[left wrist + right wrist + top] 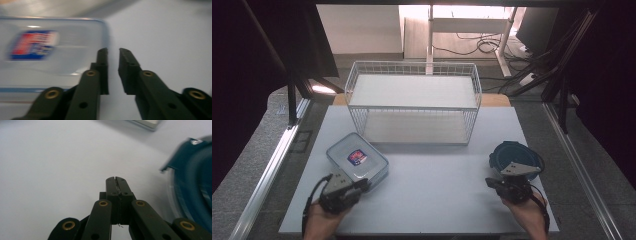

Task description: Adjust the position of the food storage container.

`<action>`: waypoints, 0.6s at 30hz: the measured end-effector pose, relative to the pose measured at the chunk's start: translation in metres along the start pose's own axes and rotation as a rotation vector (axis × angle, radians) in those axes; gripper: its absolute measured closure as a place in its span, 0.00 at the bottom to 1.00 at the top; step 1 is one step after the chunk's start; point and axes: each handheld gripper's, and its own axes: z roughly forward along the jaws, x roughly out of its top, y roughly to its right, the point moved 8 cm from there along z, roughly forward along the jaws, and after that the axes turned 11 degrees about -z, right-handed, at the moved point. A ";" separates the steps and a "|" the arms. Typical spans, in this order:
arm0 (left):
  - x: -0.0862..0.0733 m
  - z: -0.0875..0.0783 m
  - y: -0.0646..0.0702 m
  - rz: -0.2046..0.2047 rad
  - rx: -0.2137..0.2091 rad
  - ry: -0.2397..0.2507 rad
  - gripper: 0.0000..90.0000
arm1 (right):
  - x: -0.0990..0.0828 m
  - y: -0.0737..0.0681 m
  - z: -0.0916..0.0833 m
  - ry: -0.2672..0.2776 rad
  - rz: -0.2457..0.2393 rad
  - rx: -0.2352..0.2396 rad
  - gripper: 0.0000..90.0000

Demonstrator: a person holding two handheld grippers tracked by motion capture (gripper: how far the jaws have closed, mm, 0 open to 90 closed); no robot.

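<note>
Lying just left of left tongs [113, 53], clear box [50, 50]; nearly together, nothing between; right tongs [116, 179] together.

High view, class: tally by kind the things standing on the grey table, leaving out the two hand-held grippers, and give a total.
Wire shelf rack: 1
Clear rectangular lidded container: 1
Round dark blue container: 1
Total: 3
</note>
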 end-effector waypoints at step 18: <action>0.032 0.035 -0.168 -0.172 0.388 -0.039 1.00 | 0.011 -0.036 0.026 -0.018 -0.022 0.104 0.99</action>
